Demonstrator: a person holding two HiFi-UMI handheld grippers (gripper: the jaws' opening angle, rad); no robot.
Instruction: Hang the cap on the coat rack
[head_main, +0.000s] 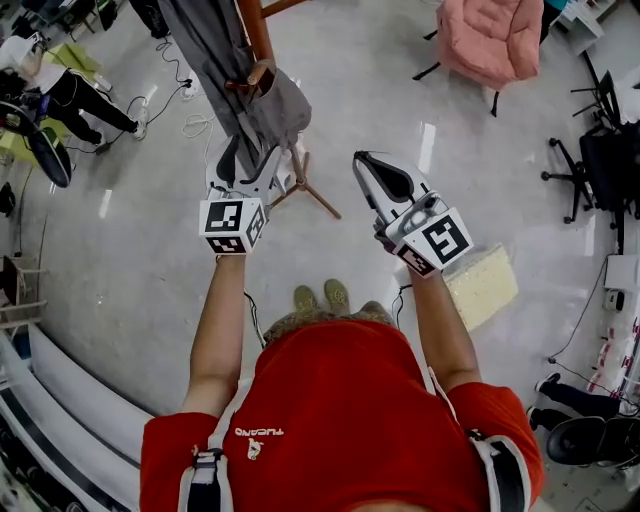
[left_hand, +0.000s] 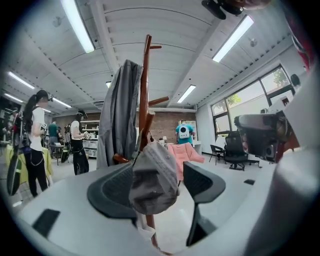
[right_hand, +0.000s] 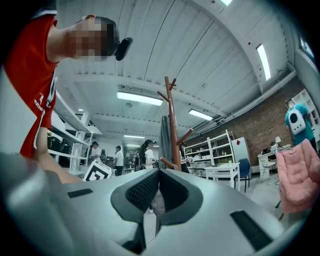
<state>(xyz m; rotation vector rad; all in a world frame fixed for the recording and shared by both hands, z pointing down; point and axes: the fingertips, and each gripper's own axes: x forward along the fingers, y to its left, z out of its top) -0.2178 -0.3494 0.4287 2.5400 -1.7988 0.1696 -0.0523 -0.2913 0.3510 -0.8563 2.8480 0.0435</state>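
The grey cap (head_main: 281, 108) hangs from a peg of the wooden coat rack (head_main: 256, 35), beside a grey garment (head_main: 205, 40) draped on the same pole. My left gripper (head_main: 250, 160) stands just in front of the rack. In the left gripper view, the cap (left_hand: 152, 177) dangles between its wide-apart jaws; the right jaw stands clear of it, and the rack (left_hand: 146, 90) rises behind. The left gripper (left_hand: 157, 172) is open. My right gripper (head_main: 362, 162) floats to the rack's right, shut with nothing in it (right_hand: 159, 175).
The rack's legs (head_main: 315, 195) spread on the grey floor. A pink chair (head_main: 490, 35) stands at the back right, black office chairs (head_main: 600, 150) at the right. A pale foam pad (head_main: 482, 285) lies by my right arm. People (head_main: 60, 95) and cables are at the left.
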